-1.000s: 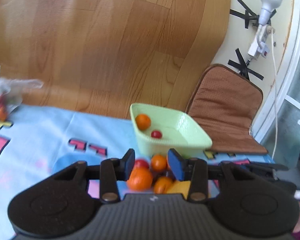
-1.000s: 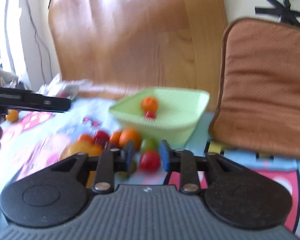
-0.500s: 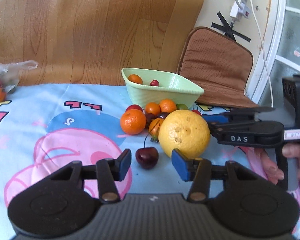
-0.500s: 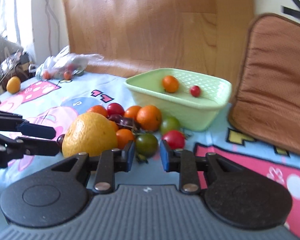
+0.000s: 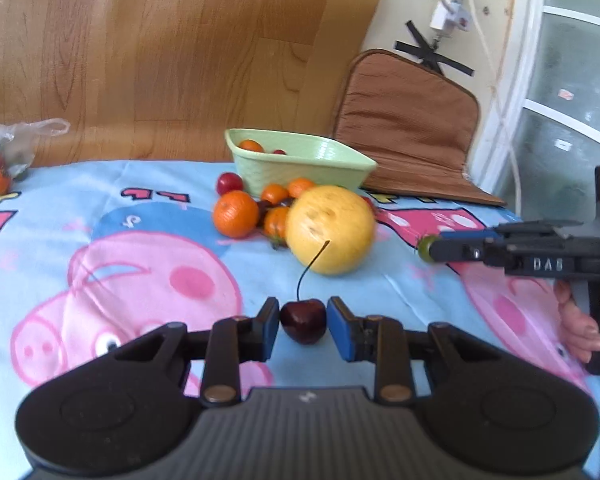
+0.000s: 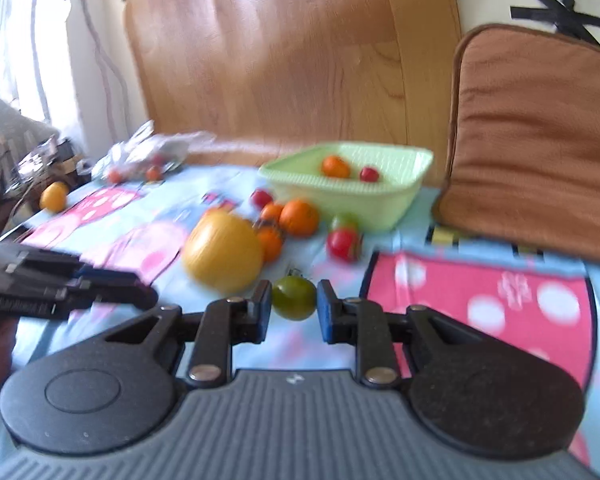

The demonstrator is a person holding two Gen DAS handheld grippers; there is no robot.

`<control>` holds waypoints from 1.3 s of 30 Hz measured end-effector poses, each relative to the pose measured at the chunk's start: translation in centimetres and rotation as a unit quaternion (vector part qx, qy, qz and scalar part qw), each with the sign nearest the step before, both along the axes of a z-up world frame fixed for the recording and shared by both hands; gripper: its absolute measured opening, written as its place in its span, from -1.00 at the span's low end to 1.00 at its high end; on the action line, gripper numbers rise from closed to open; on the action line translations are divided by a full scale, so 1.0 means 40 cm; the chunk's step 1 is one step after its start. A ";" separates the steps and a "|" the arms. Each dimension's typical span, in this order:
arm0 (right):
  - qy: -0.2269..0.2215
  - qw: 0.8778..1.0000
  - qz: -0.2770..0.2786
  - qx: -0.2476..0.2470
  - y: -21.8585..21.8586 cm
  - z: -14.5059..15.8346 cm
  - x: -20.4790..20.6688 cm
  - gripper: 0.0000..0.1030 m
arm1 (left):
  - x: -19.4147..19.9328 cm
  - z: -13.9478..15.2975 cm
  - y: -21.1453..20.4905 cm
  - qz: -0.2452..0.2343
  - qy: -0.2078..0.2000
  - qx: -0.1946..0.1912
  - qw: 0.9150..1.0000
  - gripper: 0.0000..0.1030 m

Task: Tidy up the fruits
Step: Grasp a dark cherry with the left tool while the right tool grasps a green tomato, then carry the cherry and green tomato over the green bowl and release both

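Observation:
A dark red cherry [image 5: 303, 321] with a long stem sits between the fingers of my left gripper [image 5: 303, 326], whose jaws stand close on each side of it. A green tomato [image 6: 294, 297] sits between the fingers of my right gripper [image 6: 291, 312], jaws close on both sides. A pale green basket [image 5: 300, 164] holds an orange and a small red fruit; it also shows in the right wrist view [image 6: 352, 192]. A large yellow fruit [image 5: 330, 229], oranges [image 5: 236, 213] and red tomatoes [image 6: 342, 243] lie in front of it.
A blue cartoon-print cloth [image 5: 140, 264] covers the table. A brown cushion [image 5: 408, 128] leans at the back right. A plastic bag of fruit [image 5: 4, 152] lies at the far left. A lone orange fruit [image 6: 54, 196] sits near the left edge.
Both grippers have pulled back from the fruit pile. The cherry has come between the left fingers and the green tomato between the right fingers, and both pairs of jaws have narrowed.

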State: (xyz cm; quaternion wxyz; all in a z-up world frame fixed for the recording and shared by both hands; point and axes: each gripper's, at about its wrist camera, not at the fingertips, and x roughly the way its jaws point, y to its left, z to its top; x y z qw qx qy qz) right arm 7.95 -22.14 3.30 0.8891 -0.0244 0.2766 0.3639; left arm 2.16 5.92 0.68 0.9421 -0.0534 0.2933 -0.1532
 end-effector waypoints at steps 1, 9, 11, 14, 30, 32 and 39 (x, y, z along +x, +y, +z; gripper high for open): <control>0.006 1.000 0.009 -0.002 -0.010 -0.006 -0.027 -0.48 | -0.017 0.000 -0.009 -0.009 0.001 -0.002 1.000 -0.47; -0.033 0.998 0.030 -0.037 0.038 -0.028 -0.141 -0.34 | -0.063 -0.004 -0.137 -0.048 -0.005 0.023 0.999 -0.39; -0.030 0.998 0.028 -0.041 0.039 -0.032 -0.143 -0.17 | -0.076 -0.006 -0.155 -0.044 -0.013 0.042 0.998 -0.15; -0.023 0.998 0.028 -0.050 0.035 -0.041 -0.146 -0.13 | -0.088 -0.003 -0.155 -0.035 -0.013 0.040 0.998 0.00; -0.058 0.998 0.030 -0.021 0.066 0.021 -0.103 -0.44 | 0.006 0.102 -0.156 -0.045 -0.035 0.020 0.998 -0.46; -0.079 0.997 -0.001 -0.009 0.072 0.050 -0.061 -0.44 | 0.065 0.138 -0.155 -0.038 -0.046 0.021 0.998 -0.46; -0.081 0.994 -0.065 0.022 0.090 0.071 0.189 -0.44 | 0.349 0.186 -0.145 -0.001 -0.033 0.025 0.999 -0.45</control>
